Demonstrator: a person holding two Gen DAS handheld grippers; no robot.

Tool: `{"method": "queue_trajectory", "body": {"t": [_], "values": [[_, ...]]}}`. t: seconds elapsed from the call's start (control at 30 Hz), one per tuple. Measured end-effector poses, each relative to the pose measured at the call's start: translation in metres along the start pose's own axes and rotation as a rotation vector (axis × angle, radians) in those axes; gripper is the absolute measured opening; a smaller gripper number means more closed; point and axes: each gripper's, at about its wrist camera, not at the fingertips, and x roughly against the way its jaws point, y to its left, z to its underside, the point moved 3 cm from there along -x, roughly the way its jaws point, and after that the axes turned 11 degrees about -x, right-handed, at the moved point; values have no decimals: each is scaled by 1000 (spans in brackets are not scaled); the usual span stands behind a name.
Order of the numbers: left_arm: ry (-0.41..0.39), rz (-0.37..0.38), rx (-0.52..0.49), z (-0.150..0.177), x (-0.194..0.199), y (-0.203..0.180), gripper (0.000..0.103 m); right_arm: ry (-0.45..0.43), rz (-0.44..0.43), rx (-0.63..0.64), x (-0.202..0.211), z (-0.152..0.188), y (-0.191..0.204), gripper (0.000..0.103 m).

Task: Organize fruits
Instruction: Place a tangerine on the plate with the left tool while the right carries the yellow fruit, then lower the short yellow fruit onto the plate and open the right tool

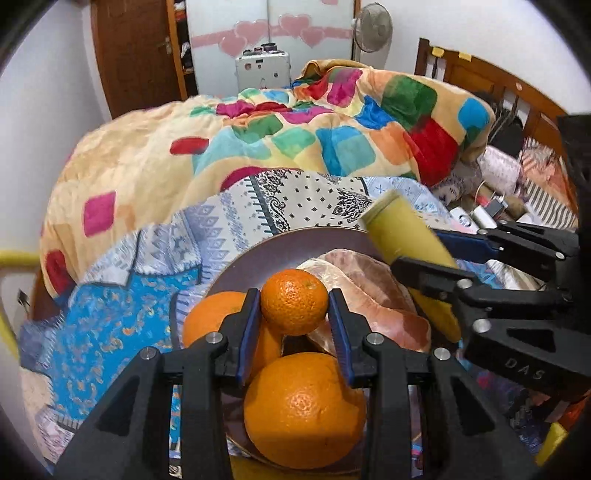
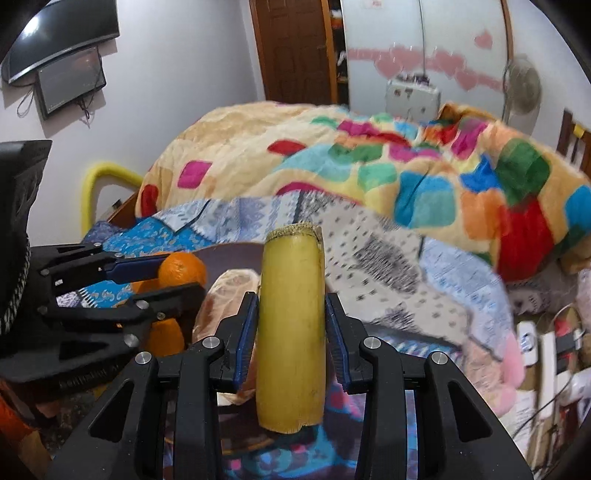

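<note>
Over the quilted bed (image 1: 258, 155), the left gripper (image 1: 294, 321) is clamping a small orange (image 1: 294, 301) between its jaws and the right gripper (image 2: 290, 325) is clamping a banana piece (image 2: 291, 325), both likely bound for the plate (image 1: 266, 254) beneath.

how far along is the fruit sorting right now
Two oranges and a pinkish wrapped item already sit on the plate. In hand: the left gripper clamps a small orange, and the right gripper clamps a banana piece. Left: setting both down.

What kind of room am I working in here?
Most likely a bedroom: a bed with a patchwork blanket and wooden headboard, and a wardrobe with heart decals. The fruit plate seems to sit on the bedding.
</note>
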Motion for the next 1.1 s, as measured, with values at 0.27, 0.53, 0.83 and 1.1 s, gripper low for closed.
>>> {"method": "queue_trajectory", "body": {"t": [0.27,0.53,0.83,1.1], "values": [[-8,-3,-40,2,-2,-6,42,17,-3,2,0,7,-4,34],[-11,8,-34,1,1,-14,55,-19,6,9,16,8,-11,39],[-56,2,23,8,30,-4,55,-25,7,14,23,13,-10,39],[-108,-12,61,29,80,-3,63,-80,-13,52,63,21,13,45]]}}
